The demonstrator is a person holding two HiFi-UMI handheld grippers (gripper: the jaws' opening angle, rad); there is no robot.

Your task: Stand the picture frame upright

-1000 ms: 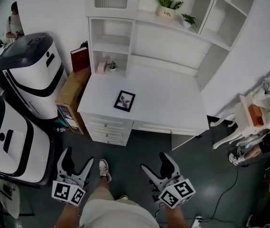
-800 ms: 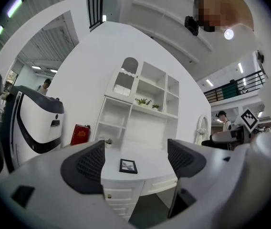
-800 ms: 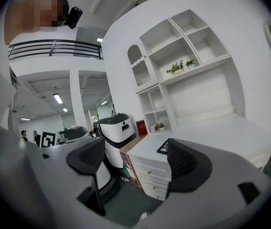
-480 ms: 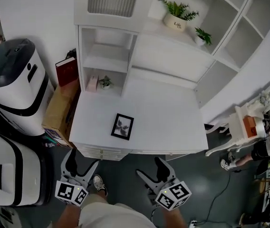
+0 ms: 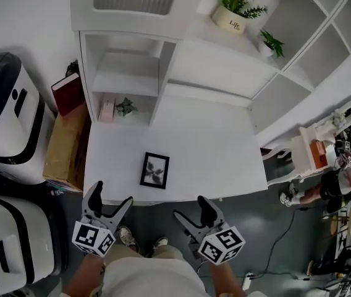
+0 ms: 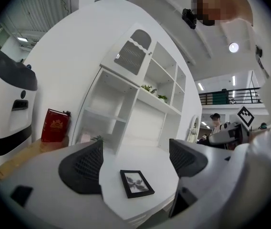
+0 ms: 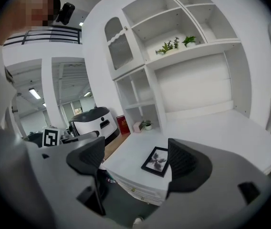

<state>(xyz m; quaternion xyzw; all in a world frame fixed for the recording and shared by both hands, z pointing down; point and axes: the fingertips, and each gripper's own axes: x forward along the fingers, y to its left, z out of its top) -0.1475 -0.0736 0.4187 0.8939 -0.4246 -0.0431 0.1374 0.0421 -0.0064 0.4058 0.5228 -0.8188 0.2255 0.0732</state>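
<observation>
Small black-rimmed rectangular picture frame [image 5: 154, 170] lies flat near the white desk [image 5: 219, 153] front edge. Left gripper [image 5: 110, 195] jaws have just been opening, nothing held. Right gripper [image 5: 192, 208] is spread and empty. Frame likely light, stiff, fragile glass front. Pinch a side rim.

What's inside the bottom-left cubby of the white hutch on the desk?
A small pink item and a little potted plant, side by side. The shelf above covers the back of the cubby, so anything deeper in can't be seen.
</observation>
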